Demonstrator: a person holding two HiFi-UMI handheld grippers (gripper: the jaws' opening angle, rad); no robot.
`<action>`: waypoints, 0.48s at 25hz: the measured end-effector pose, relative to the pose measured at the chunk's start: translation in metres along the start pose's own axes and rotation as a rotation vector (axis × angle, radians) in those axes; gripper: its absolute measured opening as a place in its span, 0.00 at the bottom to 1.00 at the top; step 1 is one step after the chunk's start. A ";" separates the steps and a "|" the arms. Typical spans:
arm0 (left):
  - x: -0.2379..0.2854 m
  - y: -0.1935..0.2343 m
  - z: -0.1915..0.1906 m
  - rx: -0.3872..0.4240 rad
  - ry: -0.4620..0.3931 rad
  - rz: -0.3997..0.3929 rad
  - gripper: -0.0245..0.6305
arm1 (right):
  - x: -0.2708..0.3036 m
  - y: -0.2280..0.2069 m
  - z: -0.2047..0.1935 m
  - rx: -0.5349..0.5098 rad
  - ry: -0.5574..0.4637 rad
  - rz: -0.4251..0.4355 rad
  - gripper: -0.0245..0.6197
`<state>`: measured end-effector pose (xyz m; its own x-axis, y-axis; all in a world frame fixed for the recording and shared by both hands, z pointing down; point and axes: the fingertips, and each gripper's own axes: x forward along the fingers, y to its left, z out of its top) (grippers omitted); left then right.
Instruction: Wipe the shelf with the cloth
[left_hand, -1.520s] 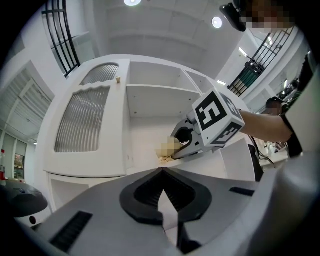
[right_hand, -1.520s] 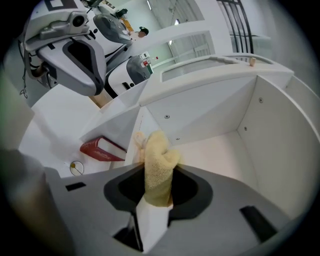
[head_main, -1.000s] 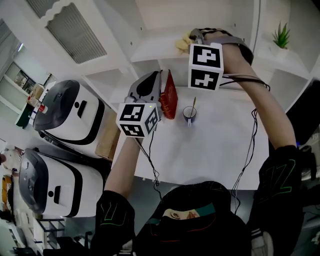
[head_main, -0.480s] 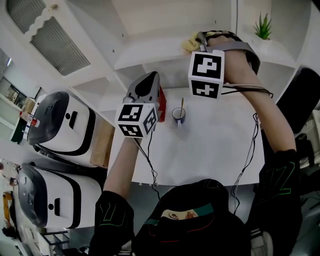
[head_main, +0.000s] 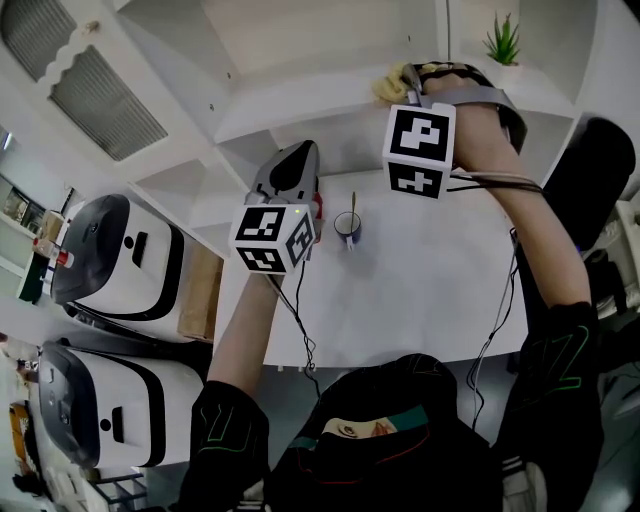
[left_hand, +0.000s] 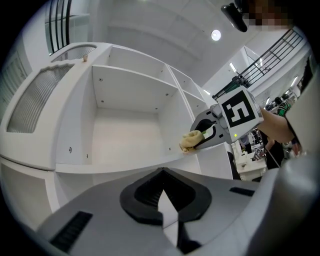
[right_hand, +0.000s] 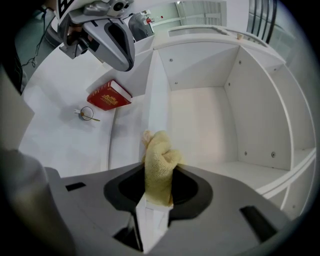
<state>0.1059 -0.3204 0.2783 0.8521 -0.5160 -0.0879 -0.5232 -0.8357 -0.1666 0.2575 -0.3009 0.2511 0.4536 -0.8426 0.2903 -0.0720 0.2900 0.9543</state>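
Note:
In the head view my right gripper is raised to the white shelf and shut on a bunched yellow cloth. The cloth presses on the shelf board's front edge, close to an upright divider. In the right gripper view the cloth sticks out of the right gripper against that edge. The left gripper view shows the cloth from below. My left gripper hovers lower, over the back of the table, shut with nothing in it.
A white table stands under the shelf, with a mug holding a spoon and a red book at its back. A small green plant stands in a right compartment. Two white machines are at the left.
My right gripper has slid the cloth to the right along the shelf edge, nearer the upright divider. The left gripper now hides most of the red book in the head view.

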 end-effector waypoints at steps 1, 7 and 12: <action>-0.001 -0.002 0.000 -0.004 0.000 -0.004 0.04 | -0.002 0.002 -0.001 0.007 0.000 0.003 0.23; -0.009 -0.010 -0.002 -0.020 -0.001 -0.036 0.04 | -0.016 0.016 -0.012 0.094 -0.006 0.037 0.23; -0.025 -0.011 -0.004 -0.046 -0.004 -0.070 0.03 | -0.034 0.048 -0.025 0.207 -0.003 0.149 0.24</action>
<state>0.0905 -0.2995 0.2860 0.8868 -0.4550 -0.0814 -0.4620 -0.8777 -0.1270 0.2610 -0.2469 0.2851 0.4217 -0.7988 0.4291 -0.3185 0.3125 0.8949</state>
